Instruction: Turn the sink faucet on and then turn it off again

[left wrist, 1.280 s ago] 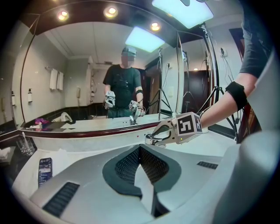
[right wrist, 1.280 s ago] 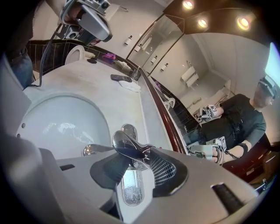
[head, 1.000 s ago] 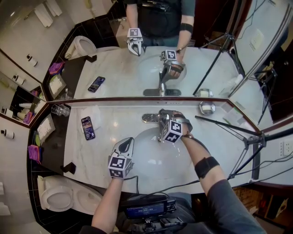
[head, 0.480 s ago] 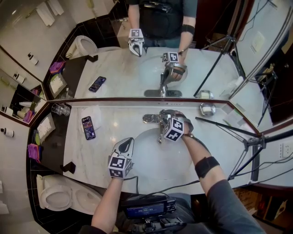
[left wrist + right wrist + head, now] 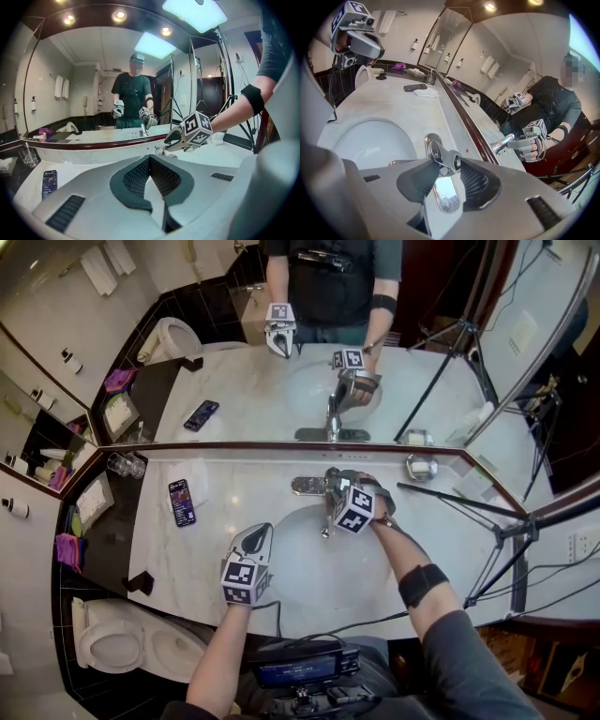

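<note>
Faucet handle sits gripped inside right claw.

Right gripper rolled slightly at the faucet handle, cube turned a little

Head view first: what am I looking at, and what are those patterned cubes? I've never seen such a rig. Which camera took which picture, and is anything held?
No robot here: a person holds a two-jaw gripper in each hand, and the patterned cubes are parts of them. The head view looks down from the person's head onto a marble counter; its upper half is a mirror. The other two pictures come from cameras riding on each gripper. The left gripper is shut and empty at the edge of the sink basin. The right gripper is closed on the faucet handle. A phone and a glass sit on the counter.
</note>
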Motion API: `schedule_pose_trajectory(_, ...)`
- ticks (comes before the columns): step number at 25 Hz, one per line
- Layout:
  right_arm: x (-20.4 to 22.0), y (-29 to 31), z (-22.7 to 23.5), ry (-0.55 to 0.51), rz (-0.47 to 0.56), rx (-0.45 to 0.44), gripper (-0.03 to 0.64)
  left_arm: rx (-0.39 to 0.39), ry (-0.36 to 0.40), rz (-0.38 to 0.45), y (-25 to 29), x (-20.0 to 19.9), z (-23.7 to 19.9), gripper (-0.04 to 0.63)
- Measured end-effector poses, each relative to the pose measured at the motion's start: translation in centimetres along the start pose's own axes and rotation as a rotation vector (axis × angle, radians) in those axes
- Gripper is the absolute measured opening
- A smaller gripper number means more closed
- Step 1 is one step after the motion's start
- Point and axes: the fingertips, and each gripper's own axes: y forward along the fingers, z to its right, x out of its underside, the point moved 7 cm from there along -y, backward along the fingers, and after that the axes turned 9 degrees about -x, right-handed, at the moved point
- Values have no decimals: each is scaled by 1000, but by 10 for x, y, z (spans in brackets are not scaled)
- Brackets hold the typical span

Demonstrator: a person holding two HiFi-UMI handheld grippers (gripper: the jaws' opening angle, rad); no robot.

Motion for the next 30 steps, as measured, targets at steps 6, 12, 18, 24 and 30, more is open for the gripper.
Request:
schedule_pose_trajectory(6, -1, -31, -17, -7, 50, 5, 114, 5, -4, 8, -4, 1, 4, 3)
schedule_pose_trajectory(12, 11, -73, -26, 135, 138, 75, 21, 11, -9, 25, -11, -2, 8, 3)
schedule_pose_trajectory(18, 35, -125, -40, 414, 277, 130, 20, 25, -38, 41, -15, -4, 12, 3)
schedule_pose_trajectory(24, 62, -164, -65, 624, 375, 171, 20, 36, -81, 51, -17, -5, 11, 3)
schedule_pose_trajectory(30, 92, -176, -87, 710, 401, 195, 20, 42, -93, 55, -19, -4, 10, 3)
